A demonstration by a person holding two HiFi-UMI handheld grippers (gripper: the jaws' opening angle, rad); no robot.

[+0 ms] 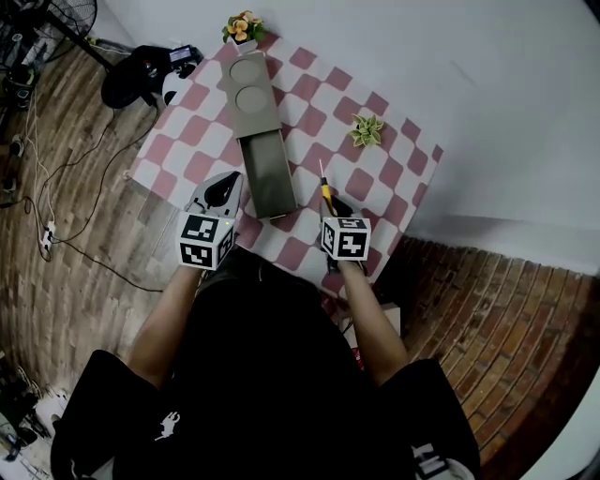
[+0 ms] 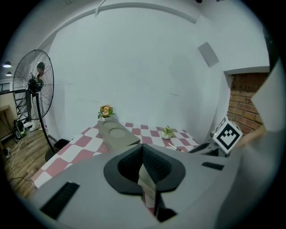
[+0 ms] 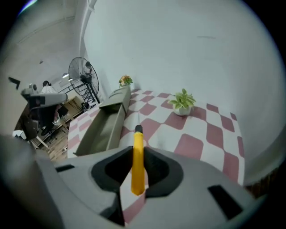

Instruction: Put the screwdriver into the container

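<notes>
My right gripper (image 3: 136,157) is clamped on the yellow screwdriver (image 3: 138,145), tip pointing forward above the checkered table (image 3: 193,144). My left gripper (image 2: 143,151) has its jaws together, empty. Ahead-left lies the open container (image 3: 103,129).

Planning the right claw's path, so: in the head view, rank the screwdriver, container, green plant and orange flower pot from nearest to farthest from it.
1. screwdriver, gripped in the right claw, pointing ahead.
2. container, just to the left, its open end nearest.
3. green plant, ahead and slightly right.
4. orange flower pot, farthest, beyond the container's far end.
</notes>
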